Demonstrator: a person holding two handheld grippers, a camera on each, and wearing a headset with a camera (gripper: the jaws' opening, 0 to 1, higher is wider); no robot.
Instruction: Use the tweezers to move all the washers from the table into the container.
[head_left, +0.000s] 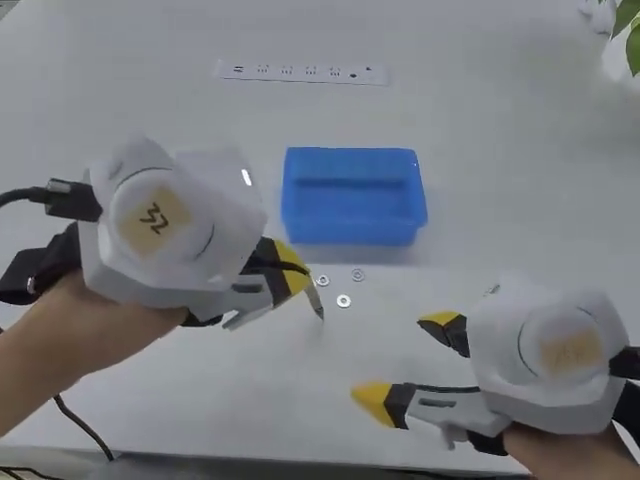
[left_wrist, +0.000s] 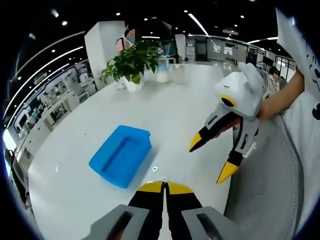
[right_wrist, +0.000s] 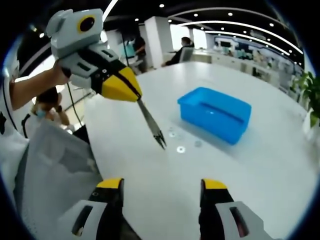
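White table (head_left: 180, 110) carries a blue container (head_left: 350, 195) just beyond the left gripper (head_left: 292, 272). Its fingers (head_left: 285, 262) are pressed together on the tweezers (head_left: 312, 298). Three washers (head_left: 344, 300) lie beside the tweezer tips, outside the container, and the right gripper (head_left: 405, 357) hovers nearby with fingers spread.

Bare tabletop (head_left: 250, 400) lies open between the left claw (head_left: 296, 272) and the wide-spread right claw (head_left: 405, 356). Just ahead of the left claw's tweezers (head_left: 313, 300) sit washers (head_left: 344, 300), and the blue container (head_left: 350, 195) beyond them blocks the way.
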